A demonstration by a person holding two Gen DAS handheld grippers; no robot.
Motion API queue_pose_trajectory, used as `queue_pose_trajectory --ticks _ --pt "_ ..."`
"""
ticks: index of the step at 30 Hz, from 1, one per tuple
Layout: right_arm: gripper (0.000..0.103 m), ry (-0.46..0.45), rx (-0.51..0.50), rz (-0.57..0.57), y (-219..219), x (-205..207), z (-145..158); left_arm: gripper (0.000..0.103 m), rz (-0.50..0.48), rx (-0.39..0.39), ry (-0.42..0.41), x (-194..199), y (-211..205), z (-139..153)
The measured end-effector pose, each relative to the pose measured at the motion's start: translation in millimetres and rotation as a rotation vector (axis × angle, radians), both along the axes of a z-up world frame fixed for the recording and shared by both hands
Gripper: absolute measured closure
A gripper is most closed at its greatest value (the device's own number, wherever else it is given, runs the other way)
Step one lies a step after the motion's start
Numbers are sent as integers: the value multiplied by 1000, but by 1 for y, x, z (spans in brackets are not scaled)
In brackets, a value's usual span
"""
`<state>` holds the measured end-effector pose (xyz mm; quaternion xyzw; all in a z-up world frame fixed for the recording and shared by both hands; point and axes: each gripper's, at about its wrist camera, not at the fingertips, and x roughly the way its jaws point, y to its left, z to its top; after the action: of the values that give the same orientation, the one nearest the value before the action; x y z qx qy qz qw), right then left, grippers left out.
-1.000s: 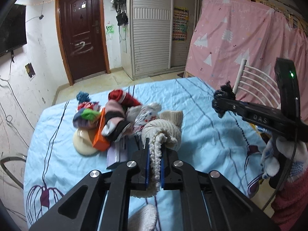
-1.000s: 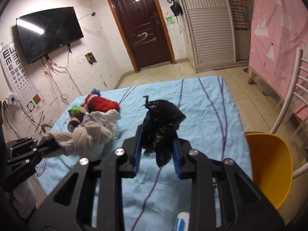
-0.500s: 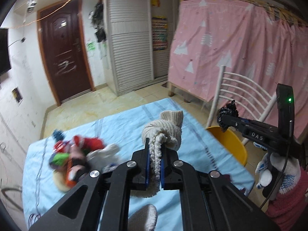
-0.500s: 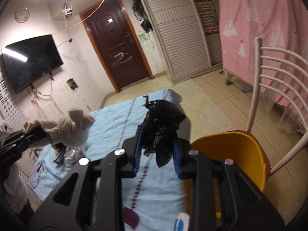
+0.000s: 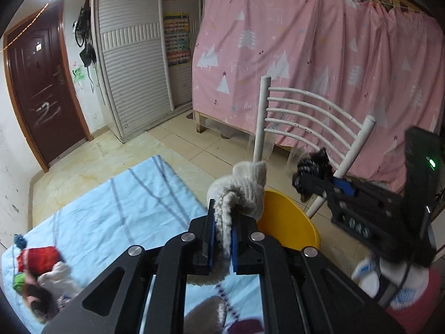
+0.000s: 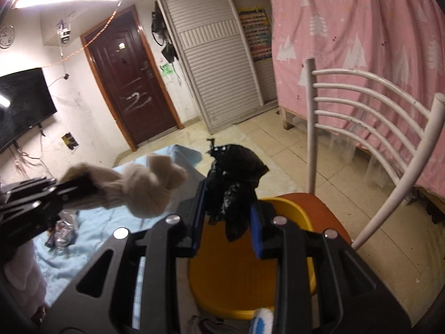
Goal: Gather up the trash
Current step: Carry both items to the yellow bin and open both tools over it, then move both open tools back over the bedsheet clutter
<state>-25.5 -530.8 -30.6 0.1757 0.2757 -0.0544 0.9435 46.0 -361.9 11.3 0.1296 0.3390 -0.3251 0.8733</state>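
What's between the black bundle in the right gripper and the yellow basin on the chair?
Nothing visible. The right gripper holds the black bundle over the yellow basin, whose open mouth shows bare below. The left gripper with its cream knitted bundle sits off to the side.

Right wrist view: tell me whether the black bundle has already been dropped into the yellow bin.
No, the black bundle is pinched in the right gripper, above the yellow bin.
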Motion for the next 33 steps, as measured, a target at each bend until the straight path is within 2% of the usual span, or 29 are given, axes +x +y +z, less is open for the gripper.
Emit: queue_pose_trajectory --ticks 3,9,11,12,13,15,16,19,22,33 --pt "77 13 -6 -21 -5 0 -5 101 3 11 42 15 -22 -11" --pt "76 47 7 -26 -10 6 -20 95 8 22 44 17 -41 -18" --pt "75 58 18 -22 -10 11 -25 88 6 27 41 16 -42 -18" --pt "73 65 23 -18 -11 14 -28 80 9 29 38 15 -42 -18" --pt "67 71 20 -16 -10 16 -30 70 12 24 40 13 -37 -16" --pt "54 78 -1 -14 -8 21 -33 61 19 17 38 11 -30 -13" --pt "50 83 -5 -12 -7 23 -34 58 27 16 36 10 -27 -12" --pt "49 98 -9 -8 -5 31 -37 49 47 2 39 9 -16 -7" --pt "49 101 -14 4 1 33 -35 44 66 -4 36 9 -5 -2" --pt "48 77 -71 77 46 35 -4 40 149 -55 37 11 48 18"
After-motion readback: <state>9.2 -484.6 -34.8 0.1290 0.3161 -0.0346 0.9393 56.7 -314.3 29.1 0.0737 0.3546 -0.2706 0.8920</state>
